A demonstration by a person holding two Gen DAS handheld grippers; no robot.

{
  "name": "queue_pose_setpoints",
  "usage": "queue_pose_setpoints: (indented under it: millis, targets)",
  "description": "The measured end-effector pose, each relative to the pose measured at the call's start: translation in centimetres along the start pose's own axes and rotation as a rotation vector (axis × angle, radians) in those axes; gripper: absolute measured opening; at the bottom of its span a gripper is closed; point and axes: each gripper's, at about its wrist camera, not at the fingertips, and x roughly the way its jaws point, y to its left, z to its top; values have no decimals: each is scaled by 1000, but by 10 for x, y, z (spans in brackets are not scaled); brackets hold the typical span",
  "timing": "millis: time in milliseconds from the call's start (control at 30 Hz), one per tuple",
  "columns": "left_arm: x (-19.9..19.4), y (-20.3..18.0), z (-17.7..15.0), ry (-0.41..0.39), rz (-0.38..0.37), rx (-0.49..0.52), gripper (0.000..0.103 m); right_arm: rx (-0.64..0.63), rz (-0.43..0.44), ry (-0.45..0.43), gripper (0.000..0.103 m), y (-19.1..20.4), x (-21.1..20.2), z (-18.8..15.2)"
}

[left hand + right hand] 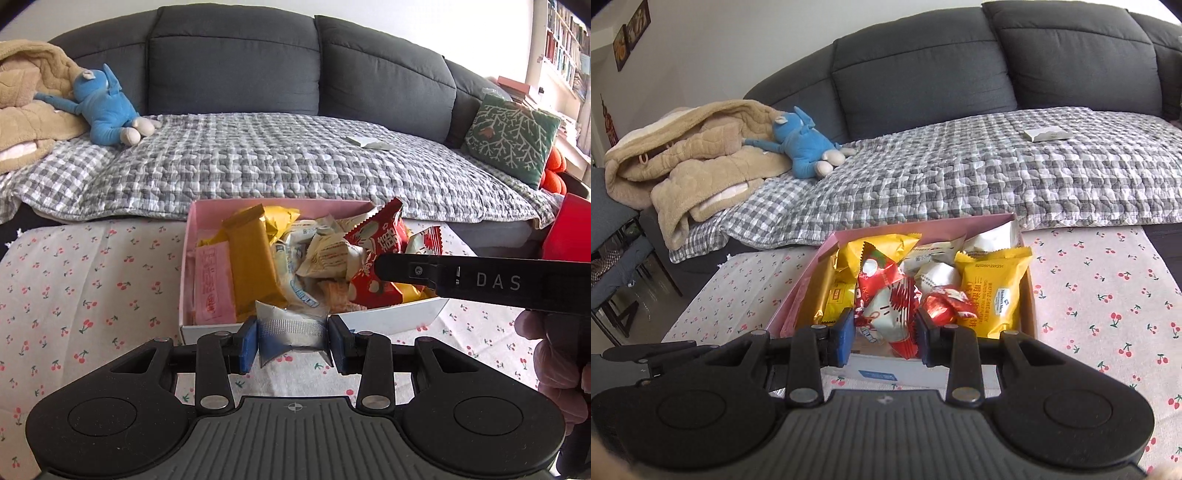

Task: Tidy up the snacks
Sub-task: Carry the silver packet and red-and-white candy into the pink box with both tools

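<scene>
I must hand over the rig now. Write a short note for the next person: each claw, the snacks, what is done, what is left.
Left claw: shut on a silver-white packet, at the near edge of the box.
Right claw: shut on a red-white packet, over the box.
Box: on the cherry-print cloth, full of loose mixed snacks.
Done: both packets gripped.
Left: place these two, sort the rest.
</scene>
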Motion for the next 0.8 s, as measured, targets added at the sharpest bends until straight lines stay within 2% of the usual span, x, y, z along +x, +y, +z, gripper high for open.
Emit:
queue_pose_setpoints:
  millis: [233, 500, 800]
  targets:
    - [20, -18, 17, 1, -1, 39, 37, 52, -21, -15, 31, -17, 3, 8]
    - [45, -24, 29, 21, -5, 52, 37, 91, -37, -6, 32, -35, 12, 10]
    - [75, -27, 38, 11, -16, 121, 38, 143, -44, -20, 32, -52, 15, 19]
